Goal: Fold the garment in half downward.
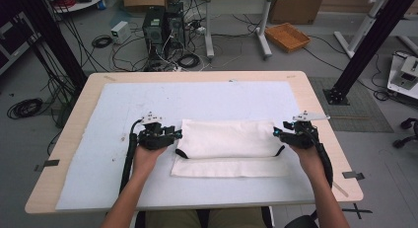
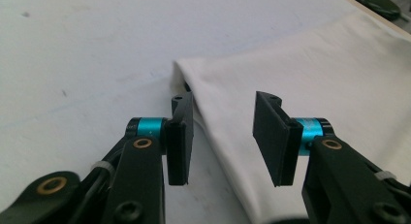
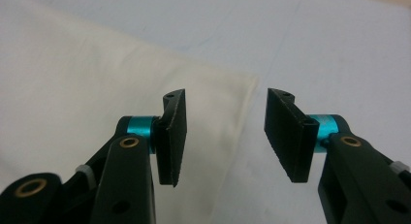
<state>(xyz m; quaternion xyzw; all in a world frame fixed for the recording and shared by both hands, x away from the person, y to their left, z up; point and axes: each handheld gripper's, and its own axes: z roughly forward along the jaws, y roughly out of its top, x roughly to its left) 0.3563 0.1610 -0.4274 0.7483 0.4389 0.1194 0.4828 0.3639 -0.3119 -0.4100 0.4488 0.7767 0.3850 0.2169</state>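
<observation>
**Cloth flanked, fingers spread at both ends**

Cloth (image 1: 229, 146) lies folded at the bench (image 1: 315, 97) centre. Left gripper (image 1: 177, 134) at nine o'clock, right gripper (image 1: 276, 132) at three — each with fingers parted astride an edge, seemingly ready to pinch both ends together.

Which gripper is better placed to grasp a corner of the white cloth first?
Left, narrowly. The left gripper has open jaws astride the white cloth edge; the right gripper does too, its corner slightly farther ahead.

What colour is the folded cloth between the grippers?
Off-white, a cream tone, plain with no pattern; the folded cloth shows best in the right gripper view.
</observation>
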